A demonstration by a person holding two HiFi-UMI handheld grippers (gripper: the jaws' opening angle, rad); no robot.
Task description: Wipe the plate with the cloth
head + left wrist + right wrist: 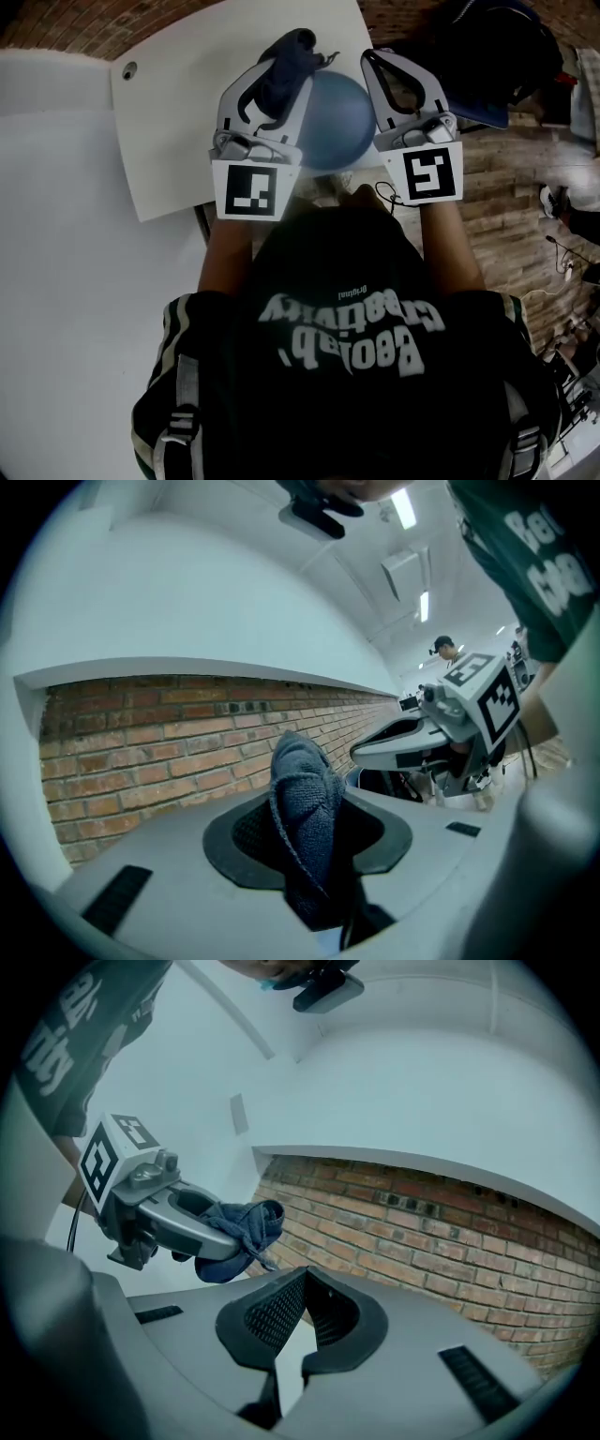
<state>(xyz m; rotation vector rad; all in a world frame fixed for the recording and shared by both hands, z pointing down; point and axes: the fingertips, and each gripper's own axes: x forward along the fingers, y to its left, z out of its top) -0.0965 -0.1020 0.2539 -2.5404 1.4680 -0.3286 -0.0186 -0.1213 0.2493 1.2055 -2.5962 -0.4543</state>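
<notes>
Closest in, looking down past a dark shirt (337, 347) and two forearms raised in front; just beyond, holding both tools up off the white table (178, 122); with the left gripper (307, 841), pinching a dark blue cloth (304, 785) firmly, bunched and poking up from between pressed-in jaws; with the right gripper (302, 1324), closing nearly together on a thin pale strip, most likely the rim of the plate (336, 117) met edge-on; in the head view, carrying that blue plate aloft between the two grippers, touching the right one and just beside the cloth; cannot tell whether cloth and plate actually meet; farther off, facing a brick wall (422, 1232). Judging progress: picking up of cloth and plate done; no sign of any wiping finished; left to do, on this reading: bringing the cloth onto the plate's face and rubbing across it.
</notes>
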